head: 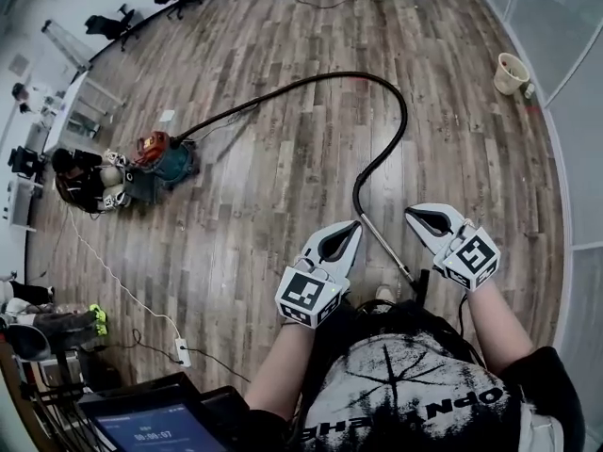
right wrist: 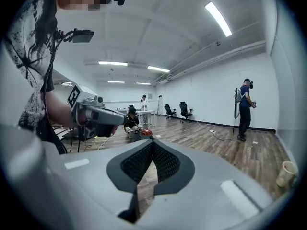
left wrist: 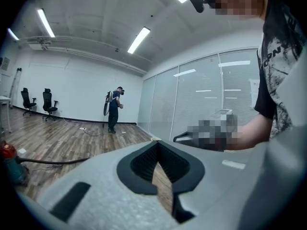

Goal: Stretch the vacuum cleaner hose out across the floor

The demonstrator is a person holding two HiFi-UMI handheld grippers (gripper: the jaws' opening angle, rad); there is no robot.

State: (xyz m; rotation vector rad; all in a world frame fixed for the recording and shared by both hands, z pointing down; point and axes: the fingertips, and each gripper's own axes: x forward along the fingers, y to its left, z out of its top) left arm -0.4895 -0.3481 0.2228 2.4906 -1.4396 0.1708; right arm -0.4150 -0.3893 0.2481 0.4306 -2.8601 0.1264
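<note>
Head view: left gripper (head: 344, 238) and right gripper (head: 426, 220) both have their jaws shut and hold nothing. They hang above the floor (head: 283, 196) near its near edge, with the wand (head: 386, 248) lying on the boards between them. The hose (head: 311, 81) runs from the vacuum (head: 160, 158) near the floor's left edge, arcs toward the far middle, then hooks back to the wand. It is looped, so not yet stretched. A person (head: 80, 177) crouches touching or just beside the vacuum. A bucket (head: 511, 72) sits by the right edge and a power strip (head: 181, 351) near the left.

Left gripper view: pads are together with nothing in them. The hose (left wrist: 48, 162) lies low on the floor and the vacuum (left wrist: 9, 164) is at the frame's left. A second person (left wrist: 114, 109) stands far off.

Right gripper view: pads are closed and empty. The vacuum (right wrist: 144, 133) is just above the jaws, and the bucket (right wrist: 287, 174) is at the right.

Risks, as I judge them:
- Shut jaws would knock the wand away instead of gripping it, so I should open first.
- A hard pull could drag the vacuum into the crouching person.
- The hook in the hose could kink.
- The wand lies by my feet, so I could trip on it.

Writing: the shirt print is only partly legible, something like "OPN". The tablet (head: 151, 427) shows digits too blurred to trust. The cubes carry square patterns and no words. No vacuum brand is readable.
</note>
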